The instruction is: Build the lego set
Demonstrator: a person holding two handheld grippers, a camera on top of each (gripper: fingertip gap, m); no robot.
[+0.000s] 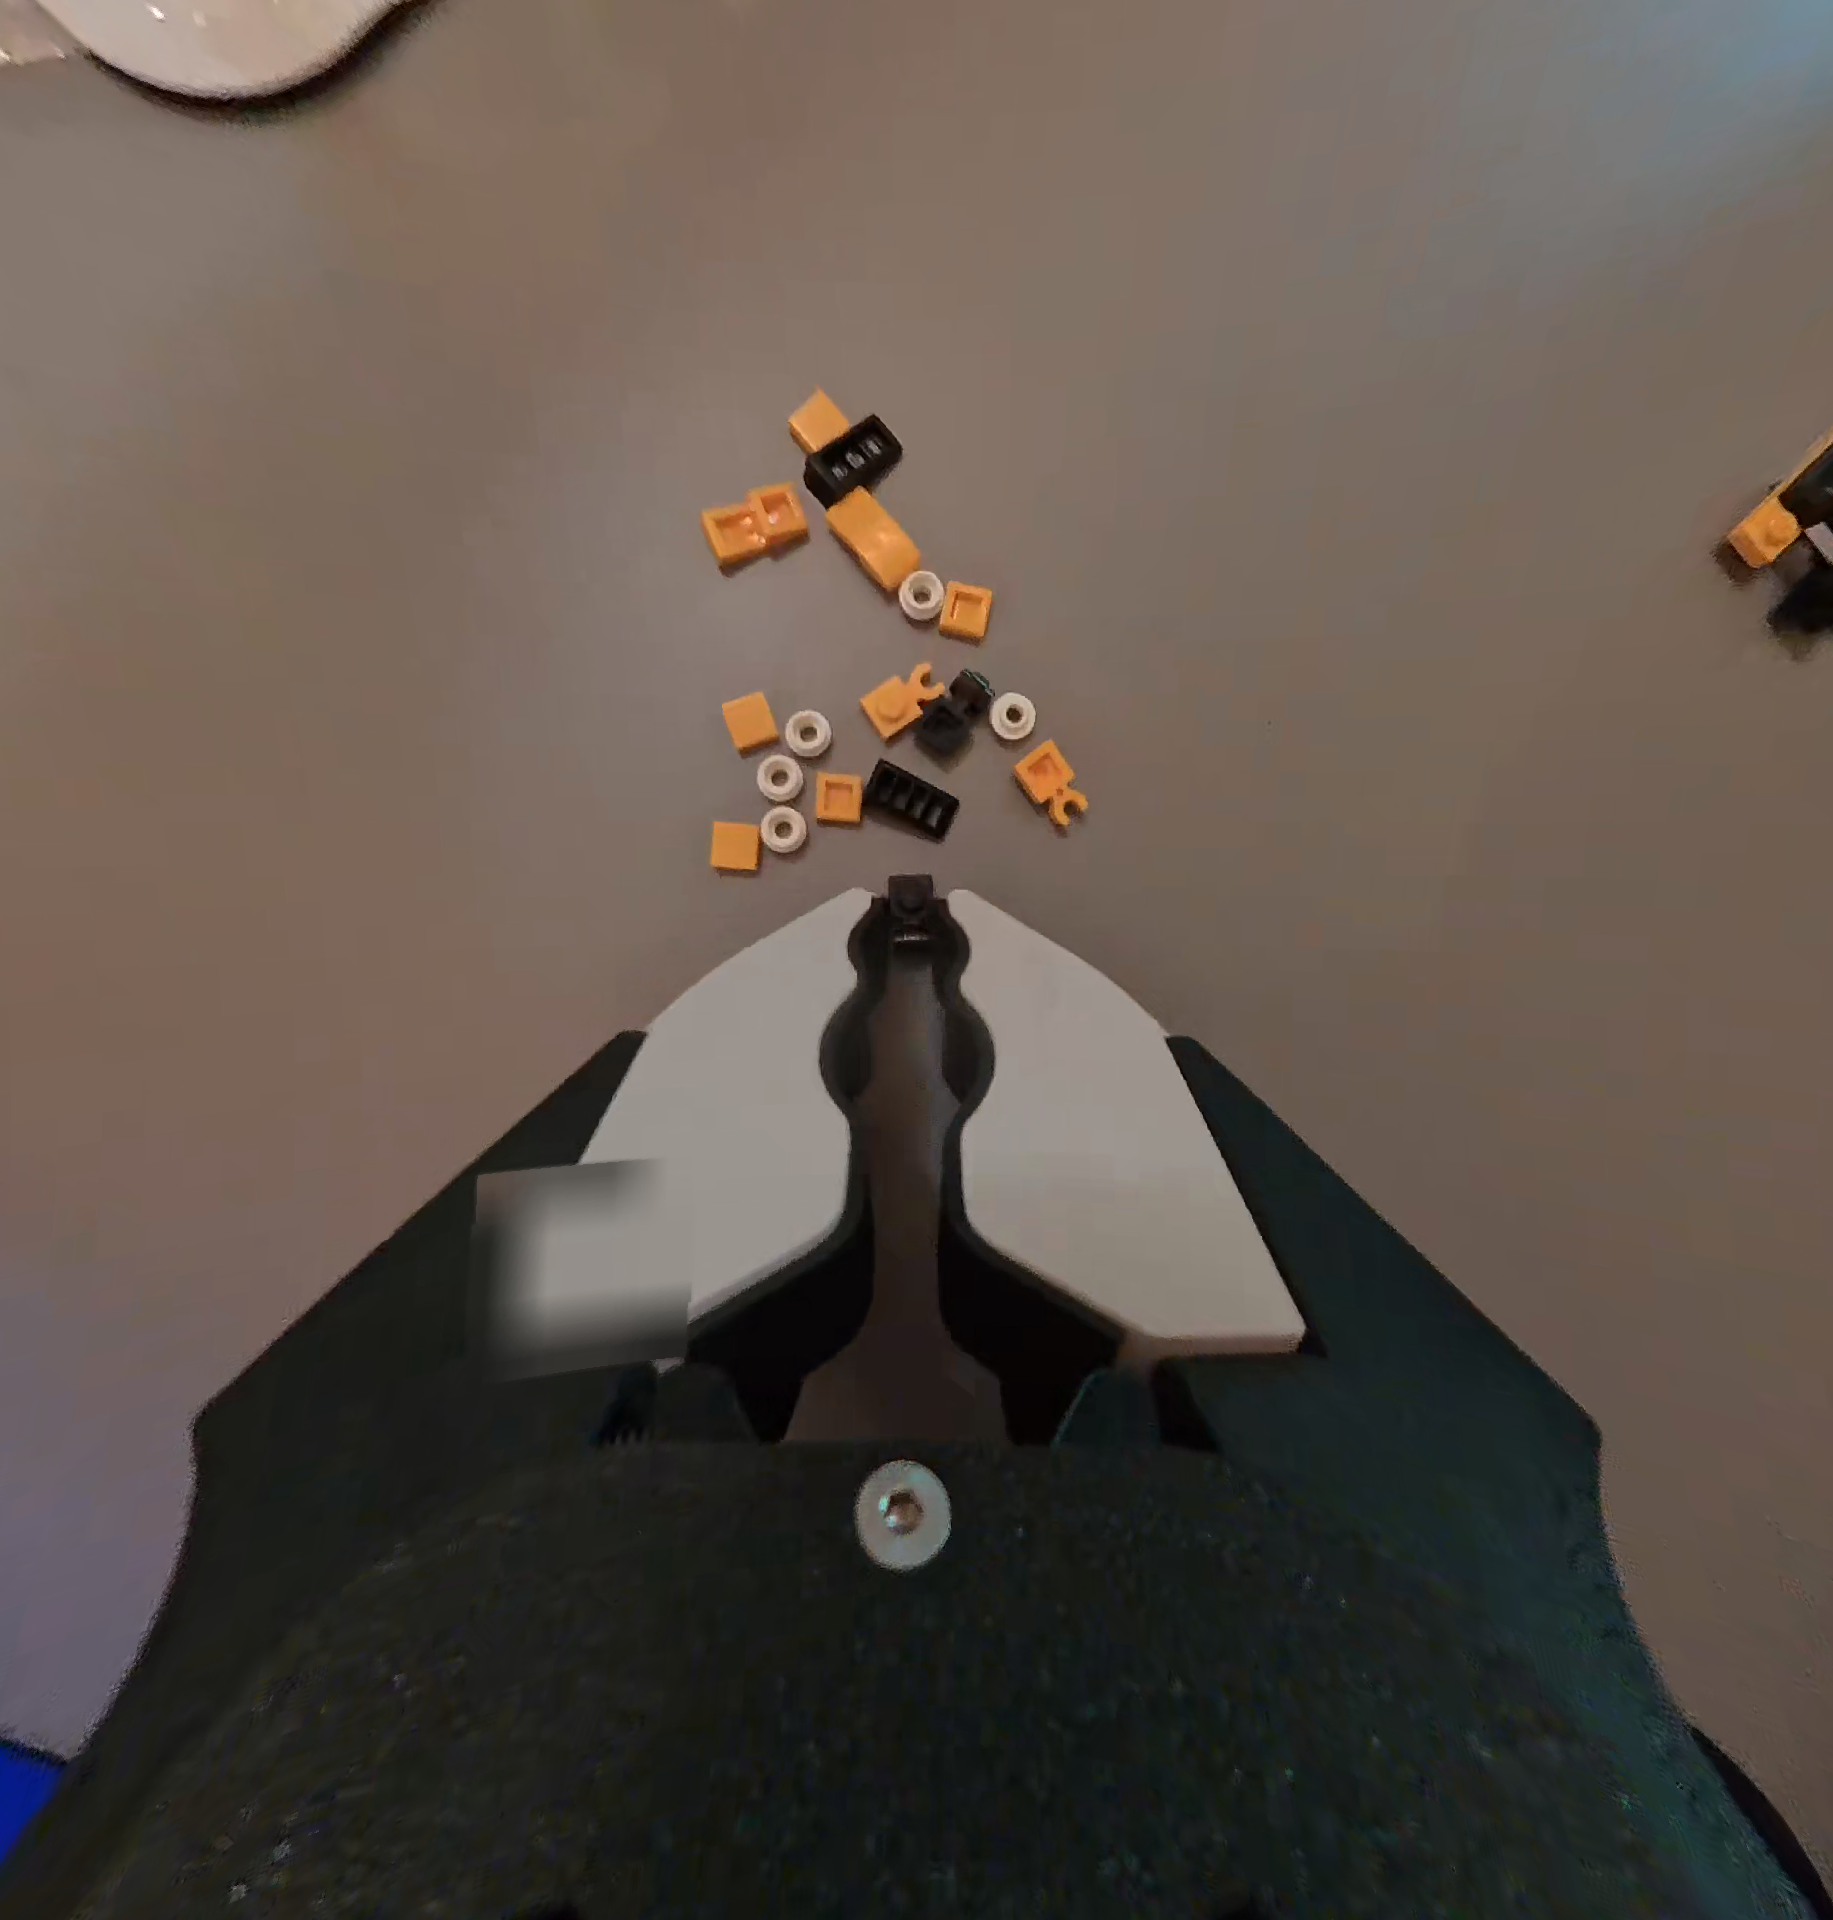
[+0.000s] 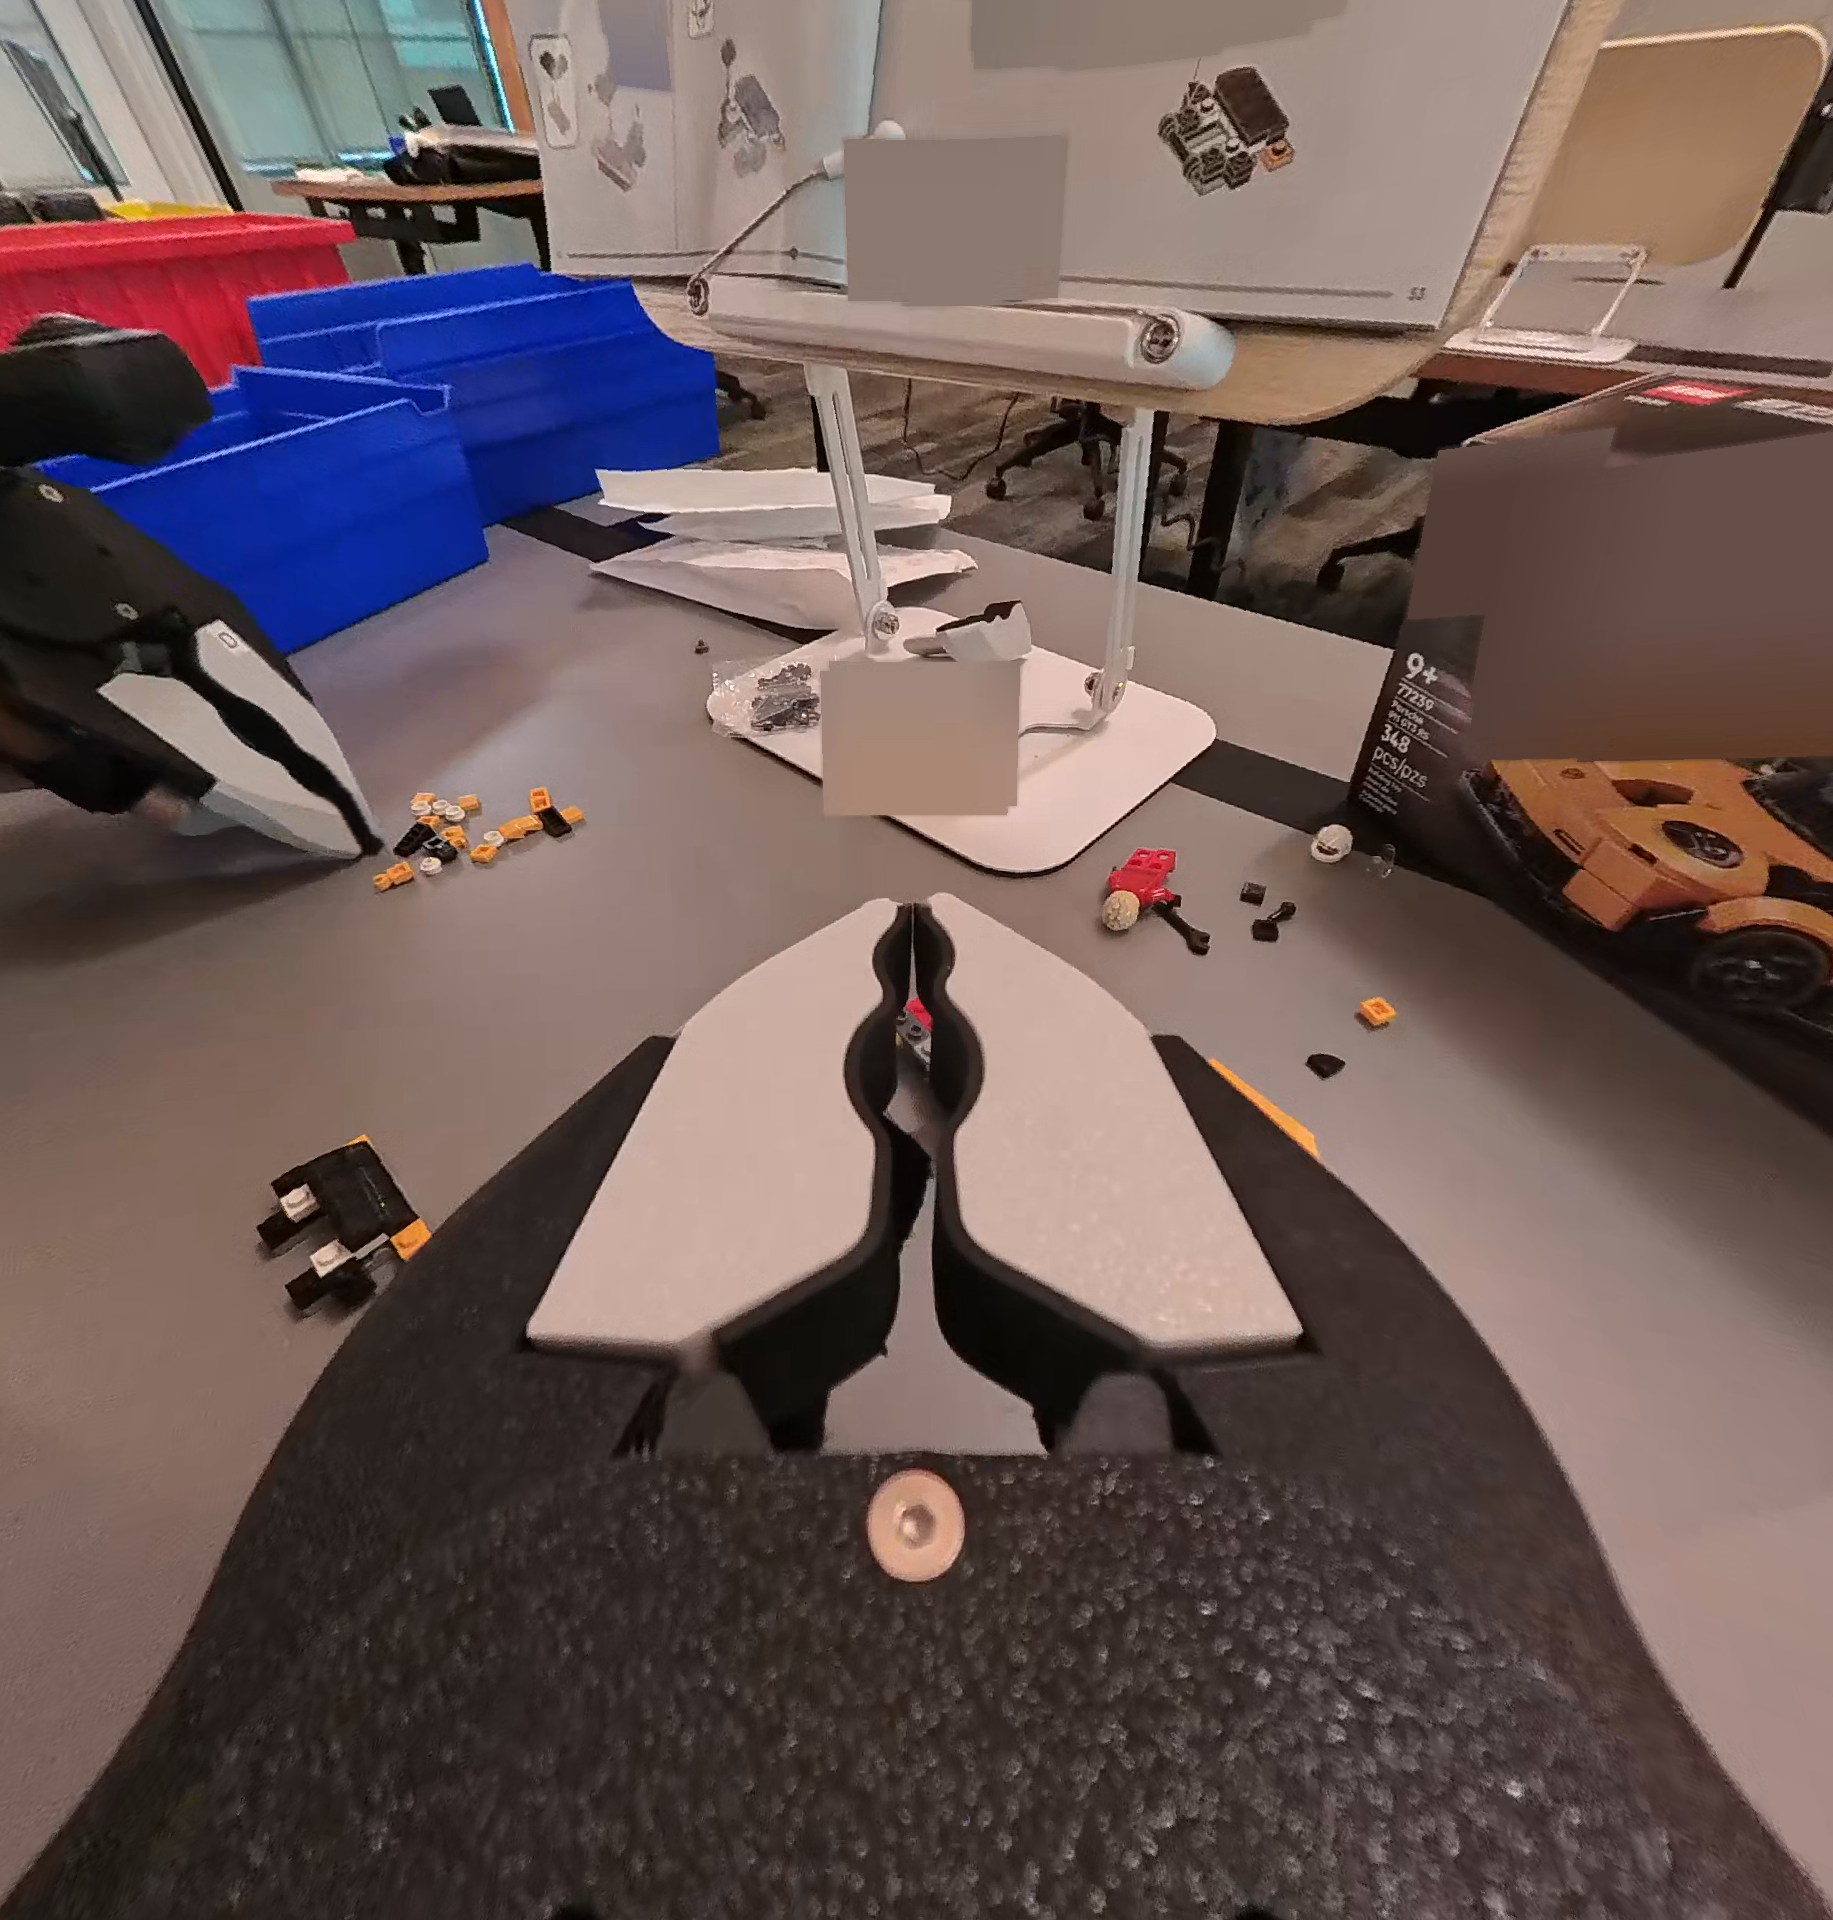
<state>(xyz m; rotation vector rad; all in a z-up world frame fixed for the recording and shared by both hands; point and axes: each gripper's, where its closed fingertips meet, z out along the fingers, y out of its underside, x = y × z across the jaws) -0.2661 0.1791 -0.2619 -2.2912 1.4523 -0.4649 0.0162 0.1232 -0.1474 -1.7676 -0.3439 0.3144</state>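
My left gripper (image 1: 910, 902), angled down over the tabletop (image 1: 372, 623), pinches a small black piece (image 1: 909, 900); my right gripper (image 2: 913, 912) hovers level, fingertips together.

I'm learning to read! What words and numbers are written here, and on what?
I don't read writing out; here is what bears it.
Lego box: white print on its dark side, a red logo on top.
Instruction booklet: a small number at the page corner.
Loose bricks: no writing visible.

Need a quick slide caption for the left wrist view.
Left gripper pinching a small black piece beside scattered orange, white and black lego parts on a grey table.
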